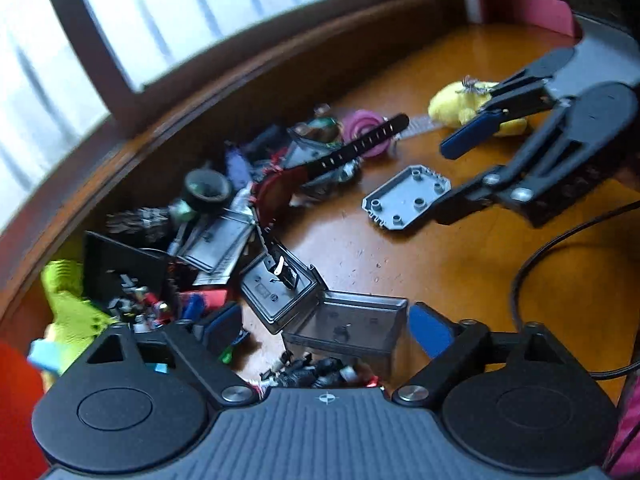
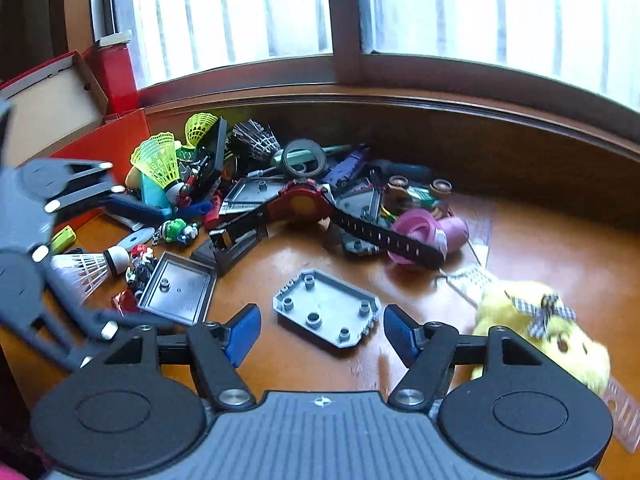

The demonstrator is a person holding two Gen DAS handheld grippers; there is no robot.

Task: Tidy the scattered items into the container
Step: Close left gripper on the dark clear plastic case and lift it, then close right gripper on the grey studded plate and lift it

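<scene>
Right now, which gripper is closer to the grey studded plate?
Right. The right gripper hangs open just in front of the grey plate; the left gripper is off to its side, over a clear box.

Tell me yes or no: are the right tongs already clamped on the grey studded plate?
No. In the right wrist view the right tongs stand open, with the grey studded plate lying flat on the table between the blue pads, untouched.

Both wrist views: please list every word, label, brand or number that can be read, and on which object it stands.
No readable text in either view.
Clear ruler by the yellow plush toy: markings show, too blurred to read.
Left gripper and right gripper: each body bears a small round cross mark, a symbol only.
Toy pile: any print there is too small and blurred.
</scene>
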